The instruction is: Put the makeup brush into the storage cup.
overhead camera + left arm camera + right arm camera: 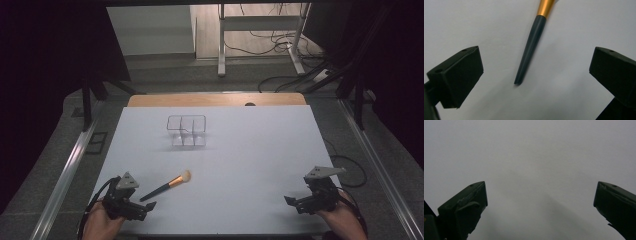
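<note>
A makeup brush (166, 186) with a black handle, gold ferrule and pale bristles lies flat on the white table sheet (250, 150), handle end toward the near left. My left gripper (142, 207) sits just behind that handle end, open; in the left gripper view the black handle (529, 52) points down between the spread jaws without touching them. A clear plastic organizer (186, 131) with several compartments stands upright toward the back of the sheet. My right gripper (295, 202) rests near the front right edge, open, its jaws wide over bare sheet (536, 170).
A wooden tabletop strip (215, 99) shows behind the white sheet. Metal rails (65, 170) run along both sides of the table. Beyond it stand a metal frame (260, 25) and floor cables (280, 45).
</note>
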Demonstrator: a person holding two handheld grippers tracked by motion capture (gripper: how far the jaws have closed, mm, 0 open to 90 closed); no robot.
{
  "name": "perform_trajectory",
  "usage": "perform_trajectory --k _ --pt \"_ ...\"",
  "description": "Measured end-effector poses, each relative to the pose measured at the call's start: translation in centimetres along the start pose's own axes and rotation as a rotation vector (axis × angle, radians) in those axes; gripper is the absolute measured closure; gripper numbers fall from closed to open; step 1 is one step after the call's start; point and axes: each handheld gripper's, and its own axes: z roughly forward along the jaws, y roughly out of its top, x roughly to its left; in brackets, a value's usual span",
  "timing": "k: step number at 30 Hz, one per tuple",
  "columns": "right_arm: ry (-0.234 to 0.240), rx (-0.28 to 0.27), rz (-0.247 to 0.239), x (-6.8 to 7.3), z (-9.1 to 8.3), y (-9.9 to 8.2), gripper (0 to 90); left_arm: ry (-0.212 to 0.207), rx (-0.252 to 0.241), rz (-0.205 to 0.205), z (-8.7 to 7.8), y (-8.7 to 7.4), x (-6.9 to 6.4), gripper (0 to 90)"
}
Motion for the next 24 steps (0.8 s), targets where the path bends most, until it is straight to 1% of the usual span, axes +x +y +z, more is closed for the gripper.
perform_trajectory --k 7,10,13,17,19,22,24 --pt "-0.004 -0.005 -0.004 0.1 0.0 0.0 0.0 -0.013 0.015 -0.008 0.3 0.4 0.0 0.0" --pt "-0.006 -0.003 -0.007 0.1 0.0 0.0 0.0 0.0 0.022 -0.003 0.4 0.6 0.0 0.0" --pt "-0.006 -0.002 -0.011 0.1 0.0 0.0 0.0 0.003 0.026 -0.009 0.5 0.9 0.1 0.6" --pt "-0.007 0.0 -0.012 0.1 0.0 0.0 0.0 0.036 0.048 0.005 0.7 1.2 0.0 0.6" --pt "-0.006 0.001 -0.013 0.1 0.0 0.0 0.0 0.046 0.059 0.007 0.9 1.4 0.0 0.4" --pt "-0.007 0.0 -0.014 0.2 0.0 0.0 0.0 0.037 0.07 -0.006 1.0 1.6 0.0 0.3" --pt "-0.008 -0.002 -0.014 0.2 0.0 0.0 0.0 0.018 0.063 -0.019 1.1 1.7 0.2 0.4"
